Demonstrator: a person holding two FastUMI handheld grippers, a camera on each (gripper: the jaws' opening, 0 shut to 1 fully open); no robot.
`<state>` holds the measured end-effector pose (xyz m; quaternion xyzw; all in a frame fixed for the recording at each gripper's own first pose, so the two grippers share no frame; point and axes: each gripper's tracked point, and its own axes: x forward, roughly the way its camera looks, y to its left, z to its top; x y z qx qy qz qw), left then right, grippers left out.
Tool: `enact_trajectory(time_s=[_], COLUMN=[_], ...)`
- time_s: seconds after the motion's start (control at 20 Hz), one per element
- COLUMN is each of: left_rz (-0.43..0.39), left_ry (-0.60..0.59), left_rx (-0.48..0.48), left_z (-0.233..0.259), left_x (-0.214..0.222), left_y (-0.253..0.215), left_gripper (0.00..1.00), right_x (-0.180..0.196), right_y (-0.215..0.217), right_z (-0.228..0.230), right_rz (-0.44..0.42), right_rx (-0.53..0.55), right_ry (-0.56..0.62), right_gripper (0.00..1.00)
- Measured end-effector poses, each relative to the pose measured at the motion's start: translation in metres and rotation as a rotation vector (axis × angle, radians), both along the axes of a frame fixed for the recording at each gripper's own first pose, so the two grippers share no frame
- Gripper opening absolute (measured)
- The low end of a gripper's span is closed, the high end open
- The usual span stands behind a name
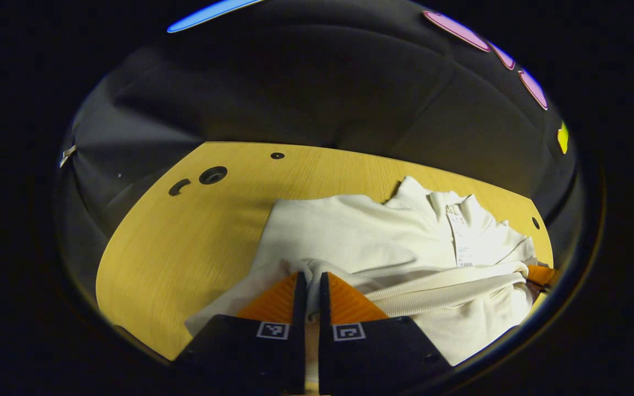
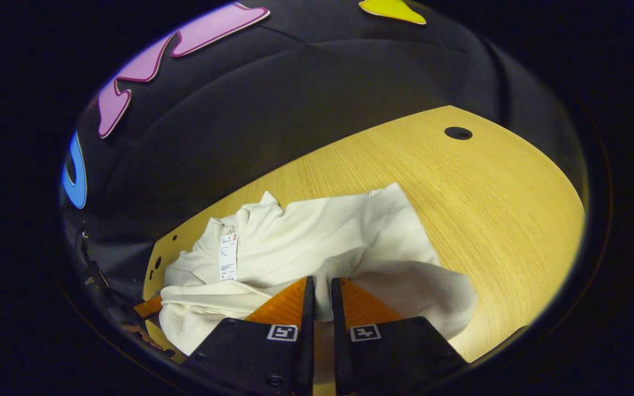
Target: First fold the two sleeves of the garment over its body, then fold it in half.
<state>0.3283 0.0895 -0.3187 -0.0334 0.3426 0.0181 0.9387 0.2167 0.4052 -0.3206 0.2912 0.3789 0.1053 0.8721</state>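
The wooden table (image 1: 185,242) fills the lower half of both views, and the cream garment (image 1: 350,236) lies on it, from the centre toward 4 o'clock in the left gripper view and from the centre toward 8 o'clock in the right gripper view (image 2: 317,236).

The garment is bunched, not spread flat. I see no sleeve lying out to the side, so I judge that both sleeves are already folded over the body. The ribbed hem (image 1: 449,283) is raised and stretched between the two grippers, so the fold in half seems to be in progress, not finished. The hem must be carried toward the collar (image 1: 443,201), which lies at 2 o'clock with a paper tag (image 1: 463,242) beside it, and laid down there.

The left gripper (image 1: 310,286) is at 6 o'clock in its own view, clenched on the hem with cloth pinched between the orange fingers (image 1: 278,300). The right gripper (image 2: 320,291), at 6 o'clock in its own view, grasps the same hem in the same way.
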Motion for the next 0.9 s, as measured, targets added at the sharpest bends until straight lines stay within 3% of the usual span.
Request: enact_trajectory(time_s=[0.05, 0.2, 0.25, 0.3, 0.4, 0.5, 0.65, 0.9], left_rz=[-0.002, -0.003, -0.002, 0.001, 0.004, -0.016, -0.064, -0.137], left_ry=[0.006, 0.010, 0.009, 0.007, -0.011, -0.048, -0.129, -0.208], left_rx=[0.011, 0.015, 0.013, 0.008, -0.004, 0.005, 0.038, 0.039], left_z=[0.000, 0.004, 0.008, 0.012, 0.029, 0.051, 0.085, 0.127], left_x=[-0.001, -0.004, -0.006, -0.008, -0.017, -0.029, -0.050, -0.105], left_y=[0.003, 0.004, 0.005, 0.007, 0.008, 0.010, 0.008, -0.004], left_gripper=[0.17, 0.30, 0.32, 0.46, 0.52, 0.61, 0.66, 0.63], right_x=[0.000, -0.004, -0.007, -0.011, -0.020, -0.029, -0.045, -0.085], right_y=[-0.001, -0.006, -0.011, -0.018, -0.026, -0.036, -0.045, -0.051], right_z=[0.004, 0.019, 0.023, 0.027, 0.038, 0.056, 0.082, 0.124], right_rz=[-0.004, -0.009, -0.013, -0.020, -0.025, -0.025, -0.018, 0.022], right_rx=[0.005, -0.005, -0.020, -0.040, -0.048, -0.041, -0.038, -0.034], right_ry=[-0.002, -0.026, -0.029, -0.029, -0.024, -0.038, -0.067, -0.126], right_gripper=[0.20, 0.32, 0.41, 0.67, 0.76, 0.81, 0.81, 0.80])
